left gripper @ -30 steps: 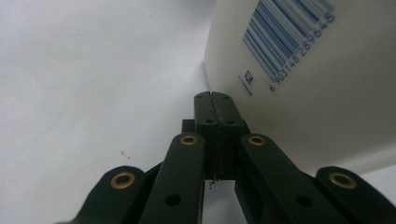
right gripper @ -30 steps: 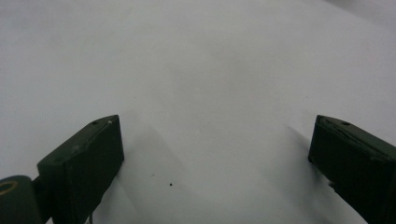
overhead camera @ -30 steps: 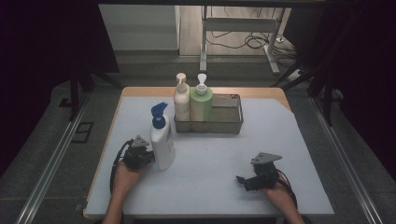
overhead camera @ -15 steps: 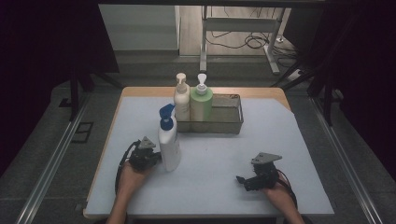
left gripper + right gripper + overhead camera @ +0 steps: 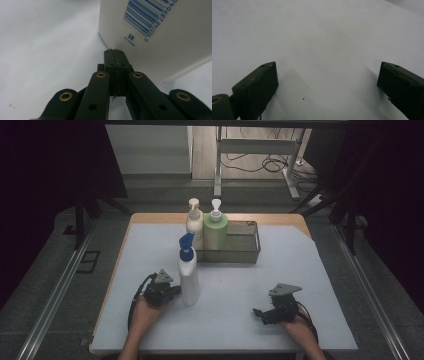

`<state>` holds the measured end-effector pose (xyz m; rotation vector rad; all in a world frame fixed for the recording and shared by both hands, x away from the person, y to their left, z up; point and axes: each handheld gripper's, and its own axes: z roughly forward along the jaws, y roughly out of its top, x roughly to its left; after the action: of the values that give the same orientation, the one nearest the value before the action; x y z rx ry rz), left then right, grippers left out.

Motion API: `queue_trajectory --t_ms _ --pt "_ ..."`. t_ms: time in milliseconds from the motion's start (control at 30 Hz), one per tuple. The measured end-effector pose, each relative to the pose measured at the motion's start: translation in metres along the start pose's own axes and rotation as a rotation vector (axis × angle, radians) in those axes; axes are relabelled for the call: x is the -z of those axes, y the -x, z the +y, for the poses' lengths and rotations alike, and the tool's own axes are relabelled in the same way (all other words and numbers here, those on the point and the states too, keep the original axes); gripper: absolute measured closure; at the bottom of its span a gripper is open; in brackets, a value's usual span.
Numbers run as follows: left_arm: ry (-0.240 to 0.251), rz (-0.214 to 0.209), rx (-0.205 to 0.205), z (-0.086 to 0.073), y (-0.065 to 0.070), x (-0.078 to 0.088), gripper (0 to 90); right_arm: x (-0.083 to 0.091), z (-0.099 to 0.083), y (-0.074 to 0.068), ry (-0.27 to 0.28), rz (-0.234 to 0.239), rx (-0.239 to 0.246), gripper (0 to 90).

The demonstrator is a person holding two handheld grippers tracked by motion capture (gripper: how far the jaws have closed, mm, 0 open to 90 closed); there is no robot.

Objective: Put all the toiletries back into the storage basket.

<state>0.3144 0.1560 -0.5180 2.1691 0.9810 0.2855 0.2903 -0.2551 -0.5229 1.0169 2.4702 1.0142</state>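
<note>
High view: tall white plastic pump bottle w/ blue pump head [image 5: 188, 271] stood upright on the pale grey surface [image 5: 330, 285], in front of the wire-mesh metal basket [image 5: 250, 251], apart from it. Basket already carried 2 bottles at its left end: cream-white pump bottle [image 5: 194, 222] and light green pump bottle w/ white pump [image 5: 216, 227], side by side. Right part of the basket looked free. Left tool [image 5: 173, 290] sat just left of the white bottle's lower body, tips at or against it. Right tool [image 5: 257, 312] lay low on the surface, well apart from the bottle and the basket, nothing near it.

Left tool view: jaws fully closed, pad to pad, nothing between them. Tips were right at the lower edge of the white bottle [image 5: 160, 37], barcode side facing the cam; contact likely, can't confirm. So no grip, more a nudge w/ closed tips.

Right tool view: jaws wide apart, bare surface between them, holding nothing.

Progress, my read: 2 of 3 bottles in the basket, the 3rd not in yet and not gripped. Left to do: get the white bottle to the basket, then lift it into the free right part. Roughly past halfway, the last bottle pending.
</note>
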Motion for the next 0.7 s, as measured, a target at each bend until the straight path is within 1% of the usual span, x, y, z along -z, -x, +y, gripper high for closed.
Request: queue_trajectory --t_ms 267,300,367,433,567,700 --pt "-0.006 -0.023 -0.043 0.003 0.013 -0.002 89.4 0.000 0.000 0.000 0.000 0.000 0.001 2.8" --pt "-0.005 -0.025 -0.040 0.004 0.015 -0.002 89.4 0.000 0.000 0.000 0.000 0.000 0.000 2.8" --pt "-0.003 -0.033 -0.057 0.005 0.019 -0.003 89.4 0.000 0.000 0.000 0.000 0.000 0.000 2.8" --pt "-0.004 -0.042 -0.058 0.006 0.023 -0.004 89.3 0.000 0.000 0.000 0.001 0.000 0.001 2.8" --pt "-0.011 -0.062 -0.081 0.008 0.030 -0.005 89.3 0.000 0.000 0.000 0.000 0.001 -0.001 2.8" --pt "-0.010 -0.080 -0.090 0.009 0.035 -0.006 89.2 0.000 0.000 0.000 0.000 0.001 0.000 2.8"
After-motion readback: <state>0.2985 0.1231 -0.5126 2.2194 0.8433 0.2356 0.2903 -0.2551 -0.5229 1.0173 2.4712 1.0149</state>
